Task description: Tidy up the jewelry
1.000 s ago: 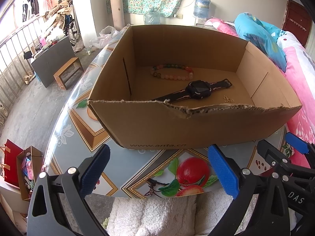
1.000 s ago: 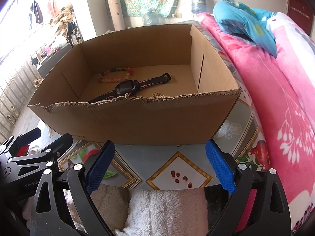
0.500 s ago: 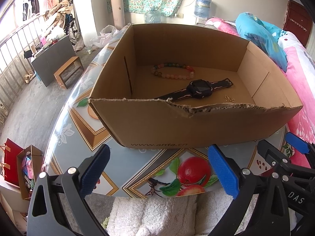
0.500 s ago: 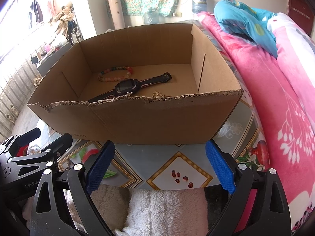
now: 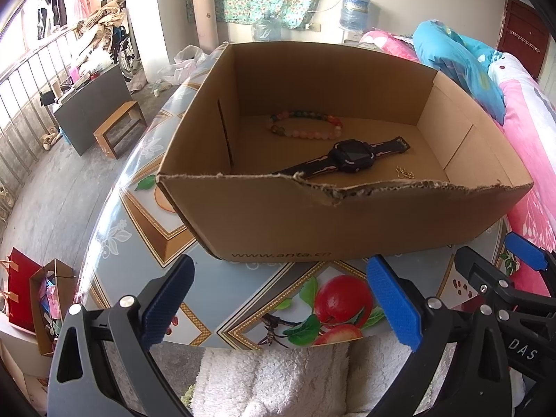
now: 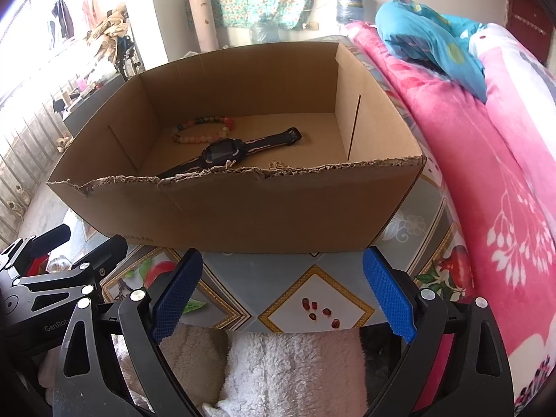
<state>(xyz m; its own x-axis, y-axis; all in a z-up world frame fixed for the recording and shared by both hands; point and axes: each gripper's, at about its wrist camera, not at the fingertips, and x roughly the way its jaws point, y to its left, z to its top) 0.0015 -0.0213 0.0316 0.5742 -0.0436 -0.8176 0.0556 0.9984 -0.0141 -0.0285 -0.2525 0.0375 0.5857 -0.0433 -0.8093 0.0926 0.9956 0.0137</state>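
Note:
An open cardboard box (image 5: 312, 222) (image 6: 243, 215) stands on the patterned table. Inside it lie a beaded bracelet (image 5: 303, 124) (image 6: 203, 129), a black watch (image 5: 351, 158) (image 6: 226, 154) and a small gold piece (image 5: 405, 173) (image 6: 276, 164) near the torn front wall. My left gripper (image 5: 279, 299) is open and empty, low in front of the box. My right gripper (image 6: 281, 292) is open and empty too, just short of the box's front wall. Each gripper shows at the edge of the other's view.
The table (image 5: 114, 229) has a fruit-print cover and a rounded edge on the left, with floor below. A pink blanket and bed (image 6: 486, 173) run along the right. A fluffy white cloth (image 6: 292, 371) lies under both grippers. A red bag (image 5: 19, 292) sits on the floor.
Both views have shifted only slightly; the box sits a touch higher in frame. Nothing in the box has moved and both grippers stay open.

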